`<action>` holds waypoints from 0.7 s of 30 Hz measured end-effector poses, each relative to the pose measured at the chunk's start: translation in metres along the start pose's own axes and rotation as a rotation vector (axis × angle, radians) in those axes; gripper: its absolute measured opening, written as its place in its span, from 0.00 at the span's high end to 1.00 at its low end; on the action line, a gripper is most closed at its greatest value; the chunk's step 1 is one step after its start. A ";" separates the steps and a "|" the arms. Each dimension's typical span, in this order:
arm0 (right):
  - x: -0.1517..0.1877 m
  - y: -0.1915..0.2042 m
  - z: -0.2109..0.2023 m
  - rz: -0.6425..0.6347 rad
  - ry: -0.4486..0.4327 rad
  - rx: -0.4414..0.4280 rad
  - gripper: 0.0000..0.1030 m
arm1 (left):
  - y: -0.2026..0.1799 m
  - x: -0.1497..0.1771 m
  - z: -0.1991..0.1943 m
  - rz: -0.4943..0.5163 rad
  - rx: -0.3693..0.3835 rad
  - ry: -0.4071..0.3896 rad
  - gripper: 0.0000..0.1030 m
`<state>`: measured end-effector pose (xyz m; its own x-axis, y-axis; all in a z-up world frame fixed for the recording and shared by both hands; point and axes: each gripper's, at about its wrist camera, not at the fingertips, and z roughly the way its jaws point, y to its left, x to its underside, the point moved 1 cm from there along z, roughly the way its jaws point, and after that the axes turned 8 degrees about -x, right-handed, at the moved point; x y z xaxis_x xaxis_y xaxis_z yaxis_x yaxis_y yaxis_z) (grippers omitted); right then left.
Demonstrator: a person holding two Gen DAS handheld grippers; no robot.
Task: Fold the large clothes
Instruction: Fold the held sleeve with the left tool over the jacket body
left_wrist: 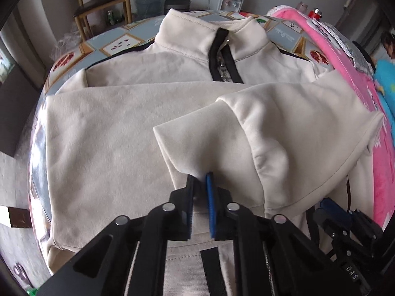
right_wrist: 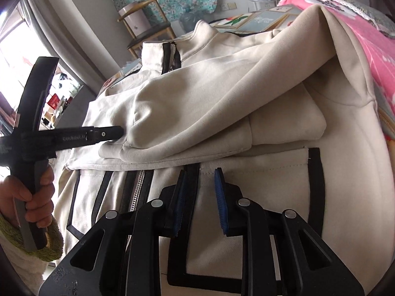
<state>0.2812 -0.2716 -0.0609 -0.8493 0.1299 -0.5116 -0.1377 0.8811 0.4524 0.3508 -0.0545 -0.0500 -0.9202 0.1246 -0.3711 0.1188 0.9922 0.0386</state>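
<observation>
Pink blanket (left_wrist: 345,74) flanks jacket (left_wrist: 111,135); left claw (left_wrist: 200,180) pinches sleeve (left_wrist: 246,133).

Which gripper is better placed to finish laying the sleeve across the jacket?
Left. The left gripper is shut on the sleeve cuff; the right gripper hangs open, holding nothing.

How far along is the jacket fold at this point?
Early to middle. Done: the cream jacket lies flat on the table, zipped, one sleeve folded across its chest. In hand: the left tool pinches the other sleeve's cuff, carrying it across. The right tool hovers open over the hem. Left: folding the body.
</observation>
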 end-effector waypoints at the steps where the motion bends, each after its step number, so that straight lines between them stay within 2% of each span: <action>1: 0.000 -0.001 0.000 0.001 -0.001 -0.004 0.78 | -0.001 -0.001 -0.003 0.009 -0.011 -0.014 0.92; 3: 0.001 -0.001 0.000 -0.001 -0.002 -0.006 0.78 | 0.001 -0.004 -0.016 0.019 -0.019 -0.061 0.93; 7: 0.002 -0.003 -0.003 -0.005 -0.001 -0.004 0.78 | 0.019 -0.014 -0.053 -0.005 0.012 -0.154 0.93; 11: 0.005 -0.004 -0.006 -0.008 -0.001 -0.004 0.78 | 0.054 -0.021 -0.086 -0.058 -0.009 -0.233 0.93; 15: 0.006 -0.001 -0.007 -0.023 -0.001 0.008 0.78 | 0.100 -0.022 -0.092 -0.140 -0.036 -0.238 0.93; 18: 0.007 0.000 -0.007 -0.034 0.001 0.018 0.78 | 0.130 -0.016 -0.077 -0.200 -0.009 -0.190 0.93; 21: 0.007 0.003 -0.007 -0.037 0.005 0.022 0.78 | 0.139 -0.003 -0.060 -0.197 -0.024 -0.160 0.93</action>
<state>0.2714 -0.2706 -0.0580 -0.8463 0.0953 -0.5242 -0.1576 0.8951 0.4171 0.3480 0.0834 0.0124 -0.8535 -0.0720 -0.5160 -0.0672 0.9973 -0.0280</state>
